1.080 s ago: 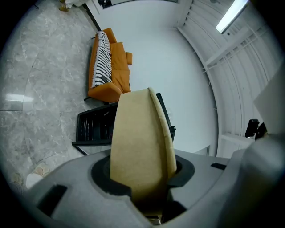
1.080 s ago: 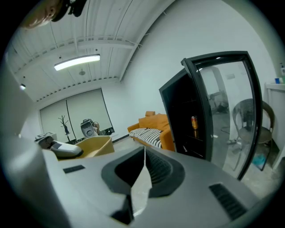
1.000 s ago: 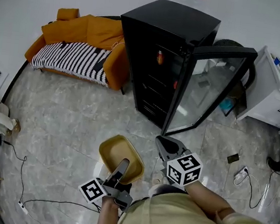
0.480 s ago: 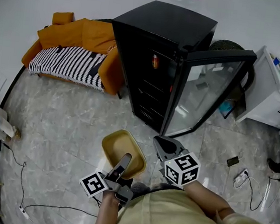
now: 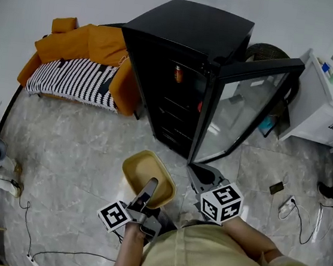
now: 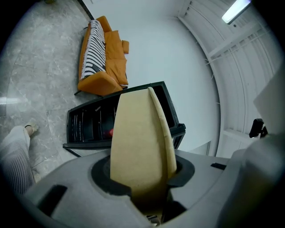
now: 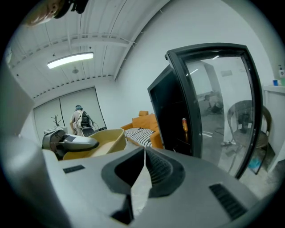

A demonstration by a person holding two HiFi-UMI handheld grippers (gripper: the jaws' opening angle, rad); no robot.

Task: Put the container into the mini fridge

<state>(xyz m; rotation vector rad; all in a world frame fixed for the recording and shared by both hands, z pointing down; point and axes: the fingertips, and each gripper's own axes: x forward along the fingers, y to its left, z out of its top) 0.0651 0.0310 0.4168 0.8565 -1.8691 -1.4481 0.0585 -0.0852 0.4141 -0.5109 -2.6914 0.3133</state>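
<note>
Left gripper view: left tongs [image 6: 140, 174] clamp container [image 6: 137, 138], half-hiding mini fridge [image 6: 87, 127] | right tongs [image 7: 143, 165] closed, empty

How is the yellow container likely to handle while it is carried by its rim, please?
The container is probably light and fairly stiff: the left gripper holds it out by one wall without visible sag. Gripped at one edge only, it may pivot if bumped against the mini fridge.

container [image 5: 143, 167]: mustard yellow | mini fridge [image 5: 191, 30]: black | sofa [image 5: 88, 38]: orange — throw [image 5: 71, 78]: black-and-white stripes
</note>
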